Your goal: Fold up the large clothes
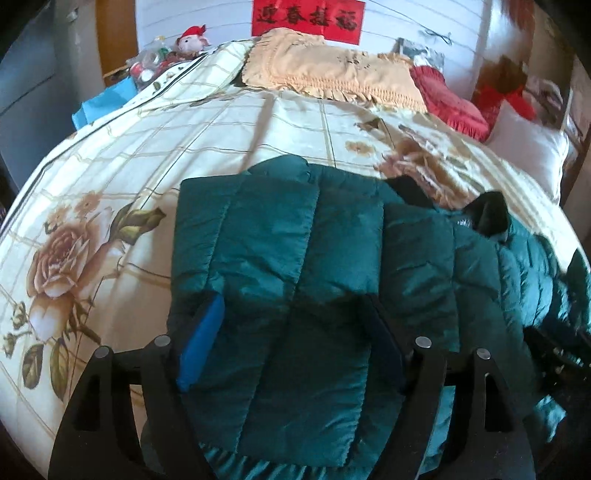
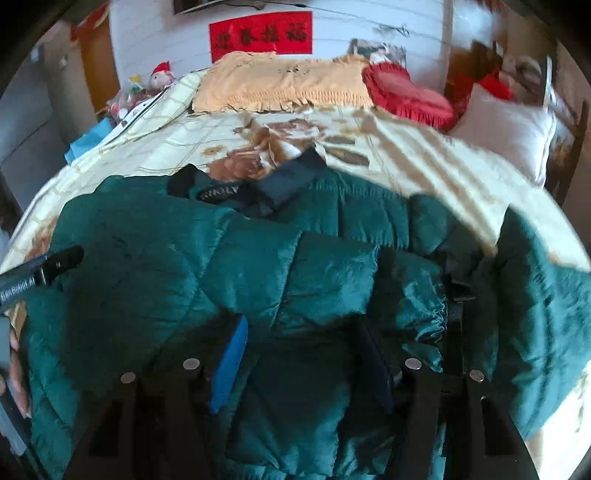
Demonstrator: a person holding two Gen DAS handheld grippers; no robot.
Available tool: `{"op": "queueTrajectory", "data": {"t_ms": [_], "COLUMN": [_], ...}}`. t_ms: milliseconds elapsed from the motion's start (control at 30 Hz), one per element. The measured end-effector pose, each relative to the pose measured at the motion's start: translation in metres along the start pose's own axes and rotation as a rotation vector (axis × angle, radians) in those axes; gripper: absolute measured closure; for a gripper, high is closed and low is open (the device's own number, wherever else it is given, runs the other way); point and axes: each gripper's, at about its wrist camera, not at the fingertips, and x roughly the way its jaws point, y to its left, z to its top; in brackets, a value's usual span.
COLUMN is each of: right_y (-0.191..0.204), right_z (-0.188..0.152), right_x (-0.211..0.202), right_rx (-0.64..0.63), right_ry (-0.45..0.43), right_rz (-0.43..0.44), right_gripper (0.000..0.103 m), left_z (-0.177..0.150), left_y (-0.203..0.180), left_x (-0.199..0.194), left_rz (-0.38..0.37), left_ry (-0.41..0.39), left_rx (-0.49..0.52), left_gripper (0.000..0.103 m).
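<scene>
A dark green quilted puffer jacket (image 1: 295, 236) lies spread on a floral bed cover (image 1: 110, 166). Its dark collar (image 2: 258, 188) points toward the head of the bed. In the left wrist view my left gripper (image 1: 291, 314) hovers over a folded jacket panel, jaws wide apart, nothing held. In the right wrist view my right gripper (image 2: 301, 332) stands open over the jacket's (image 2: 314, 266) middle, near a gathered cuff (image 2: 428, 310). The left gripper's tip (image 2: 55, 264) shows at the left edge of that view.
A beige fringed pillow cover (image 1: 328, 70), a red heart cushion (image 1: 450, 99) and a white pillow (image 1: 528, 144) lie at the head of the bed. A red banner (image 1: 306, 16) hangs on the wall. Toys and clutter (image 1: 162, 59) sit at the far left.
</scene>
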Motion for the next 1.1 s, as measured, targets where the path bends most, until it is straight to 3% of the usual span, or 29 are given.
{"op": "queueTrajectory", "data": {"t_ms": [133, 333, 467, 600, 833, 1100], "right_y": [-0.001, -0.012, -0.029, -0.031, -0.033, -0.035], "right_z": [0.001, -0.005, -0.015, -0.021, -0.03, -0.048], "right_x": [-0.008, -0.051, -0.031, -0.025, -0.074, -0.096], "right_rx": [-0.008, -0.005, 0.013, -0.003, 0.008, 0.005], "right_ry": [0.01, -0.063, 0.014, 0.019, -0.041, -0.041], "right_rz": [0.007, -0.022, -0.065, -0.064, -0.026, -0.02], "right_gripper": [0.045, 0.045, 0.045, 0.045, 0.045, 0.045], "left_z": [-0.001, -0.003, -0.006, -0.013, -0.027, -0.042], "left_y": [0.001, 0.002, 0.001, 0.002, 0.0, -0.005], "left_x": [0.002, 0.002, 0.0, -0.014, -0.051, -0.073], "left_rz": [0.001, 0.002, -0.003, -0.008, -0.046, -0.054], "left_ry": [0.002, -0.005, -0.004, 0.014, 0.001, -0.018], "left_rx": [-0.003, -0.005, 0.0, 0.007, -0.018, -0.038], "left_gripper": [0.026, 0.025, 0.024, 0.024, 0.024, 0.024]}}
